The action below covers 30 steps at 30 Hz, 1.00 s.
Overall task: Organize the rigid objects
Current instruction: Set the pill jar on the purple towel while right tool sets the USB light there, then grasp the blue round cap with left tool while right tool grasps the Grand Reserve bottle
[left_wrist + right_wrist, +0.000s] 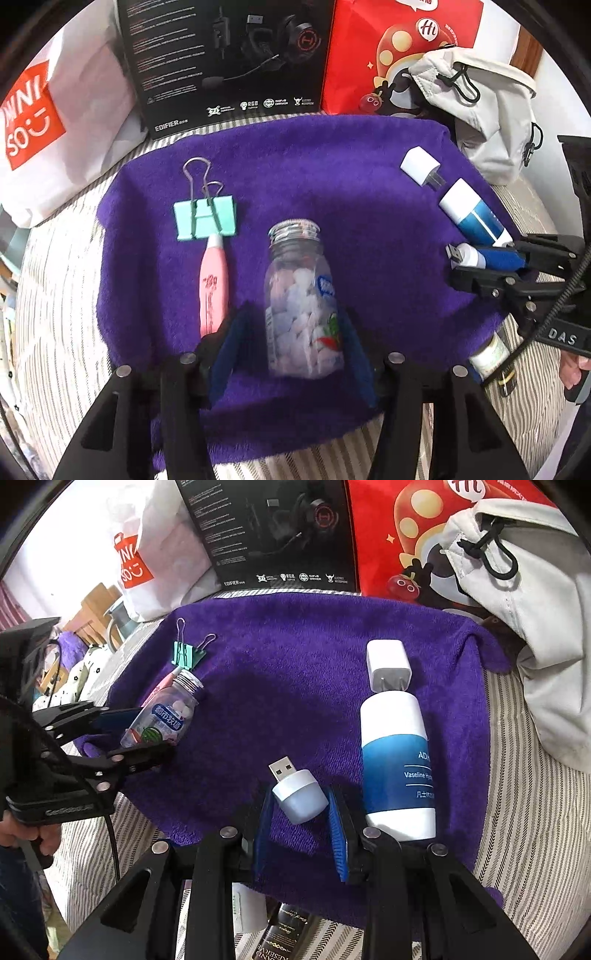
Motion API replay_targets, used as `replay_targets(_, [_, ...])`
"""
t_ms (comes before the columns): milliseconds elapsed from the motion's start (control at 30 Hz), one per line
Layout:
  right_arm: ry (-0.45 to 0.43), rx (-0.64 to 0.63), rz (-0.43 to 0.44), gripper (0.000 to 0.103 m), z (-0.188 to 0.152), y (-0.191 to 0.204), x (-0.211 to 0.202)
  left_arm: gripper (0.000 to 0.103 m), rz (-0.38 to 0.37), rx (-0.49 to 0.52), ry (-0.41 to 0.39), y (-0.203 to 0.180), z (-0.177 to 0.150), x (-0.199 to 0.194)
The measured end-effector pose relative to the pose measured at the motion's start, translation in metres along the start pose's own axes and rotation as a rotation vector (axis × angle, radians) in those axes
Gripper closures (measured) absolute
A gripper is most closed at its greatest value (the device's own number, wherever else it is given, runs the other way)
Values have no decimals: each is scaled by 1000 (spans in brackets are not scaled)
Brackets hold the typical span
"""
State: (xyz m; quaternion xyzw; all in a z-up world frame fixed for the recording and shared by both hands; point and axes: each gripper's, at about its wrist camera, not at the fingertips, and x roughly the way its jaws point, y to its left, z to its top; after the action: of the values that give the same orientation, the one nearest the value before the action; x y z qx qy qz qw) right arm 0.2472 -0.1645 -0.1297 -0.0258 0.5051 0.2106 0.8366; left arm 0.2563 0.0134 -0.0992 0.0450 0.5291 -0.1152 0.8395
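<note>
Purple towel, spread over striped bedding.
Left gripper: jaws apart, flanking candy bottle without visible contact; bottle lay flat, neck toward 12 o'clock.
Pink pen just beside at 9 o'clock, touching green binder clip.
Right gripper: jaws apart around USB plug; plug connector aimed 11 o'clock.
Lotion tube at 3 o'clock; white charger touching its cap.

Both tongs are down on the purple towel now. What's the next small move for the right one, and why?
Probably close the right tongs a little. The small USB light lies on the purple towel between the blue pads, with a gap showing on each side, so it is framed but not yet gripped. The blue and white tube lies just outside the right pad, so close without sliding sideways.
</note>
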Motion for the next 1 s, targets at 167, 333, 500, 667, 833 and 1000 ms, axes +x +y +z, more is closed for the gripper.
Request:
replay_targets(167, [4, -44, -38, 73, -2, 7, 1, 34, 9, -27, -32, 4, -8, -23])
replay_targets(333, [15, -99, -79, 72, -3, 14, 3, 29, -4, -61, -76, 8, -20, -52])
replay_targets(500, [52, -128, -72, 68, 1, 14, 4, 29, -7, -89, -98, 12, -36, -73])
replay_targets(667, [90, -102, -57, 59, 0, 14, 1, 28, -15, -119, -113, 20, -56, -91])
replay_targets(833, [95, -37, -67, 59, -4, 11, -12, 28, -14, -136, -118, 21, -74, -100])
replay_targets(1000, [30, -41, -103, 52, -22, 19, -47, 28, -22, -147, -115, 16, -90, -103])
